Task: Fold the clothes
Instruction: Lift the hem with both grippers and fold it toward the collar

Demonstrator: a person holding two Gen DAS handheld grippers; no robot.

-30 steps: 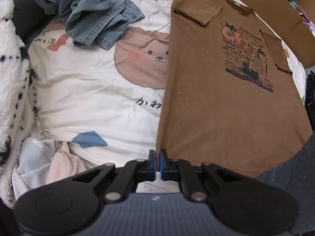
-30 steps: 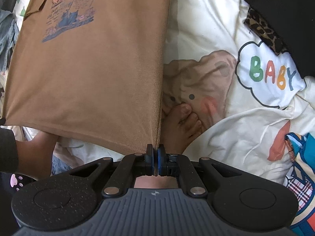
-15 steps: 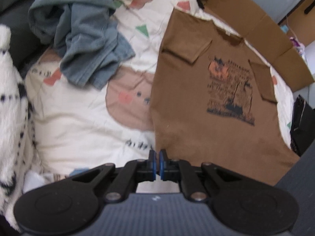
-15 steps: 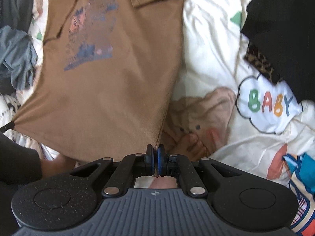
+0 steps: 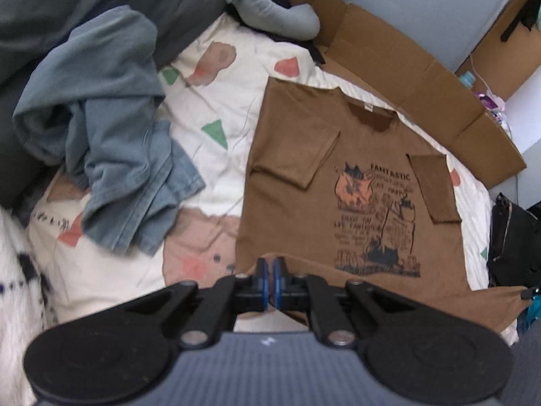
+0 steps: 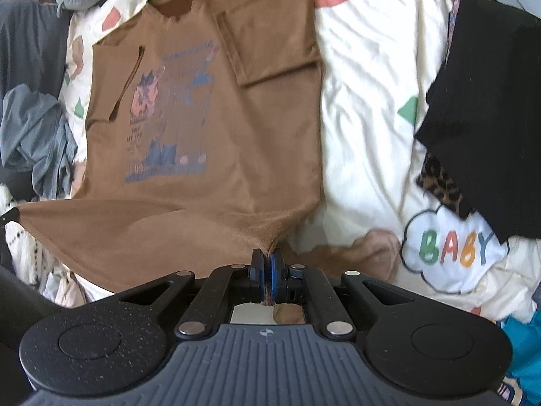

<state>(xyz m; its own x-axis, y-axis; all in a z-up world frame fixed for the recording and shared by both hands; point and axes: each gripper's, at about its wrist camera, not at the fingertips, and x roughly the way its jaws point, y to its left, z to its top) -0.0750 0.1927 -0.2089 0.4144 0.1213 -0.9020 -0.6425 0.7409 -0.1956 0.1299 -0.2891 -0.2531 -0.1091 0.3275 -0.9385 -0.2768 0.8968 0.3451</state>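
Print on shirt: "FANTASTIC" heads a dark block of text beside an orange cat figure; the smaller lines below are too blurred to read.
Writing on duvet: "BABY" in coloured letters inside a cloud outline on the cream duvet [image 6: 365, 108].
Task's thing: brown T-shirt [image 5: 304, 209], front up on the bed, both short sleeves folded in over the chest, a small tag at the neckline.
Hem: lifted off the duvet and stretched between the two corners; the upper body lies flat.
Left hand-held gripper [image 5: 269, 282]: jaws closed, pinching one hem corner.
Right hand-held gripper [image 6: 267, 279]: jaws closed, brown cloth clamped between the blue pads.
Nearby: crumpled blue-grey clothes [image 5: 101, 155] left of the shirt; black garment [image 6: 487, 108] to the right; flattened cardboard [image 5: 416, 77] beyond the collar.
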